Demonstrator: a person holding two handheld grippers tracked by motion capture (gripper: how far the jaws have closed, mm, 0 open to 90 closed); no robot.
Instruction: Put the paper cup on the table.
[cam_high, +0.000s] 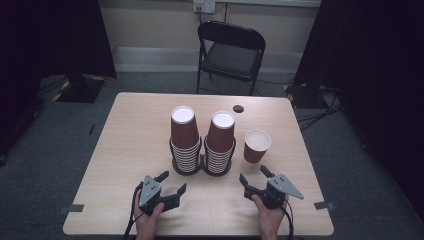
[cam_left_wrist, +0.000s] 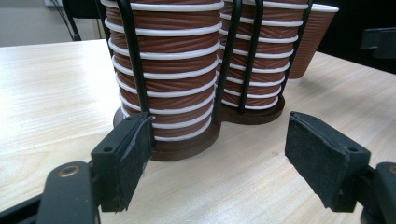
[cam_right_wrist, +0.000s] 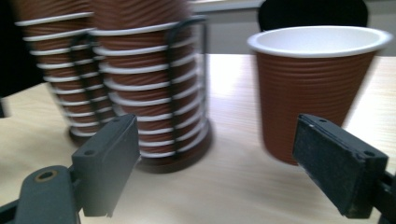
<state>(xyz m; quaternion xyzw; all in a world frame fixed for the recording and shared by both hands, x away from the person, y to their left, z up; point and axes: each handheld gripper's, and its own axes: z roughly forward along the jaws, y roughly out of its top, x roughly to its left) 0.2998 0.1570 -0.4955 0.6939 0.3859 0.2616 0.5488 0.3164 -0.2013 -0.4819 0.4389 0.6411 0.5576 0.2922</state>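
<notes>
Two tall stacks of ribbed brown paper cups with white rims stand in a black wire holder (cam_high: 202, 162) at the middle of the wooden table (cam_high: 135, 125). The left stack (cam_high: 184, 135) and the right stack (cam_high: 221, 137) both sit upside down. A single brown cup (cam_high: 257, 145) stands upright just right of the holder. My left gripper (cam_high: 173, 181) is open in front of the holder, its jaws empty (cam_left_wrist: 219, 135). My right gripper (cam_high: 253, 173) is open too, in front of the gap between holder and single cup (cam_right_wrist: 322, 88), holding nothing (cam_right_wrist: 215, 135).
A black folding chair (cam_high: 231, 50) stands beyond the table's far edge. A small dark round spot (cam_high: 238, 108) lies on the tabletop behind the stacks. Grey tape marks sit near the front corners (cam_high: 72, 208) (cam_high: 325, 205). Dark curtains flank the room.
</notes>
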